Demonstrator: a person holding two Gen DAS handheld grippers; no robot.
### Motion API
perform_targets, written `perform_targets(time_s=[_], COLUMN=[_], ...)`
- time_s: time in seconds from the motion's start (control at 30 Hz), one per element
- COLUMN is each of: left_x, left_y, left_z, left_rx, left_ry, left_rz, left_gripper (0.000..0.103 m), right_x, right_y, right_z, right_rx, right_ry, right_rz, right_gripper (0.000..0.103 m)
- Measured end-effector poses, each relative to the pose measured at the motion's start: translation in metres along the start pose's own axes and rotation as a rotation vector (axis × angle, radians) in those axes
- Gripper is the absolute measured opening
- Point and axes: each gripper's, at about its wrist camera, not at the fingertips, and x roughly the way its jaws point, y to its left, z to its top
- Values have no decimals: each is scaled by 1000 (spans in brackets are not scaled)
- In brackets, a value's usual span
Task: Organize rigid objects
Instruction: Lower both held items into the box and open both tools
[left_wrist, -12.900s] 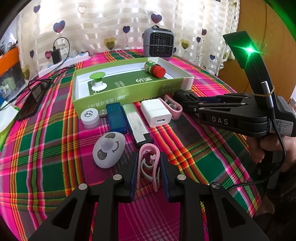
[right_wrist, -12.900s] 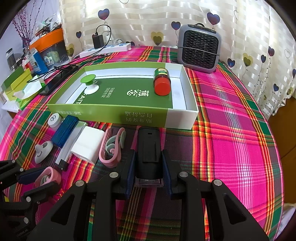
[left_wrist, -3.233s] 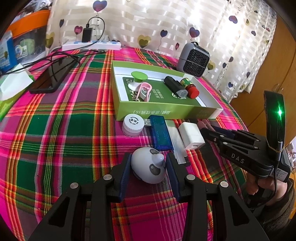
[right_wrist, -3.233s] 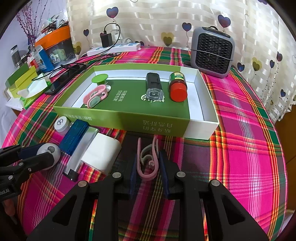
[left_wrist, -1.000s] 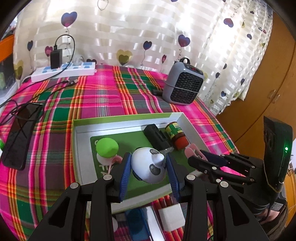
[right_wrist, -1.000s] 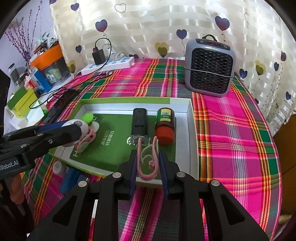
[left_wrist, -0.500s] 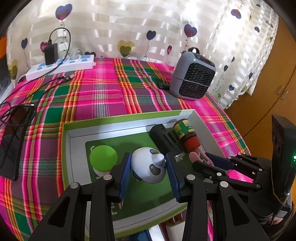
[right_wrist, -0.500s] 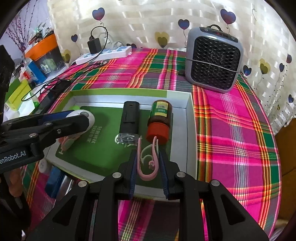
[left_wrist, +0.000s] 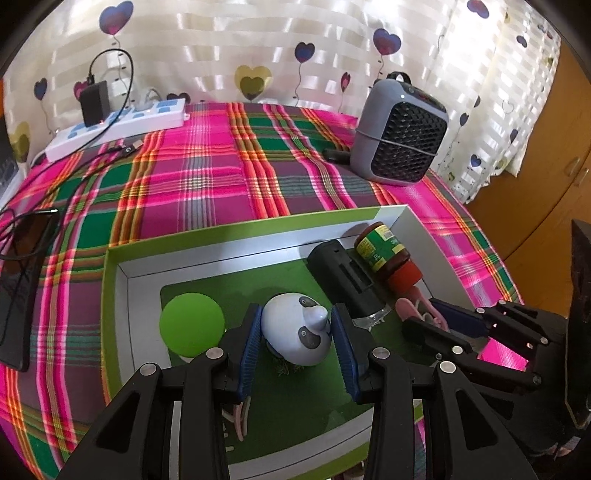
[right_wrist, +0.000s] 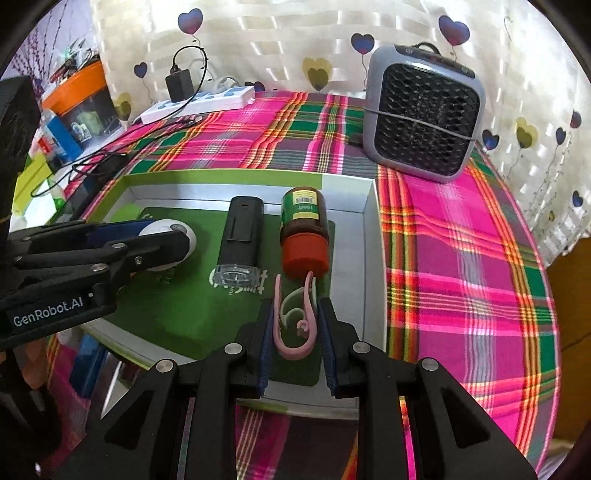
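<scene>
A green and white box (left_wrist: 122, 280) (right_wrist: 371, 258) lies open on the plaid cloth. My left gripper (left_wrist: 297, 343) is shut on a grey-white panda-faced object (left_wrist: 295, 328) (right_wrist: 168, 230), low over the box's green floor. My right gripper (right_wrist: 295, 336) is shut on a pink clip (right_wrist: 295, 317) (left_wrist: 413, 308), just in front of a red-capped bottle (right_wrist: 304, 229) (left_wrist: 386, 254). A black rectangular device (right_wrist: 240, 232) (left_wrist: 343, 277) lies beside the bottle. A green-topped knob (left_wrist: 192, 325) stands left of the panda object. Another pink clip (left_wrist: 238, 417) peeks out under my left fingers.
A grey heater (left_wrist: 399, 129) (right_wrist: 424, 114) stands behind the box. A white power strip (left_wrist: 118, 125) with a black adapter and cables lies at the back left. A dark phone (left_wrist: 18, 291) lies at the left edge. Blue and white items (right_wrist: 86, 358) lie in front of the box.
Both grippers have sunk toward the box floor with their loads. The left one has moved forward over the box, and the box's front wall has slid under its fingers.
</scene>
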Motion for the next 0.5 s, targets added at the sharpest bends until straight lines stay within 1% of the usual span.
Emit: perform_targets(time_s=[0.27, 0.5], left_x=[6, 7], left_y=[-4, -3], left_z=[0, 1], left_rx=[15, 8], left_ry=[8, 13], left_rz=[22, 23], left_gripper=[37, 37], right_x=[0, 1], right_y=[-1, 1], right_z=[-1, -2], right_rx=[5, -1], right_ry=[-9, -12], right_rz=[3, -4], right_gripper=[24, 24])
